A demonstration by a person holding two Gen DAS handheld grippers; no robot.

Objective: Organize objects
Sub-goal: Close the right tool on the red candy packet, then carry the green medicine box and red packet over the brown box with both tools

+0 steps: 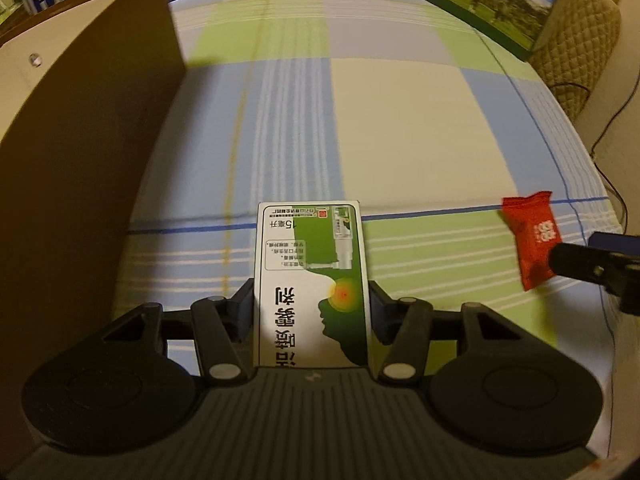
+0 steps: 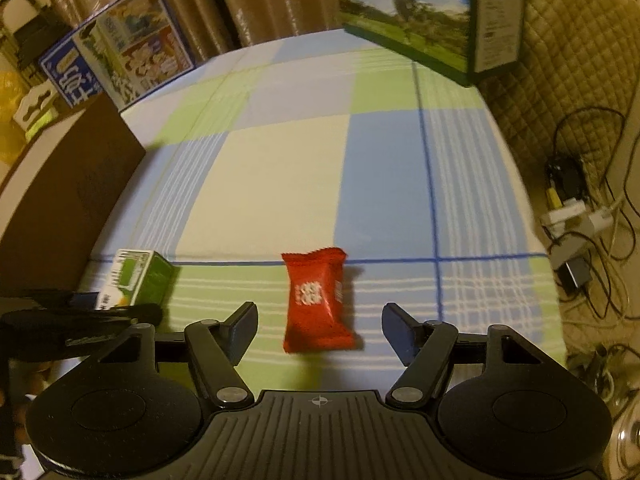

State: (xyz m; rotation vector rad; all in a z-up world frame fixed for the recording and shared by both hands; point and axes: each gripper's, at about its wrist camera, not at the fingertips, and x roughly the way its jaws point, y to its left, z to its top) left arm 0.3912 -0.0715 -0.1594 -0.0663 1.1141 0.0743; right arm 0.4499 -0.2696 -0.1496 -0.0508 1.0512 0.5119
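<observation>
Brown box [image 1: 92, 168]: stands at the left edge of the checked cloth [image 1: 400, 128].
Left gripper [image 1: 311, 312]: fingers clamped on both long sides of the green-and-white carton [image 1: 312, 280], which stands on the cloth.
Red packet [image 2: 316, 300]: lies on the cloth, right of the carton.
Right gripper [image 2: 319, 330]: fingers apart, one either side of the packet, neither touching it.
Picture box [image 2: 412, 20]: far right corner.

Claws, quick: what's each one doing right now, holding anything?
Left claw: shut on the green-and-white box.
Right claw: open; the red packet lies between its fingers, untouched.
</observation>
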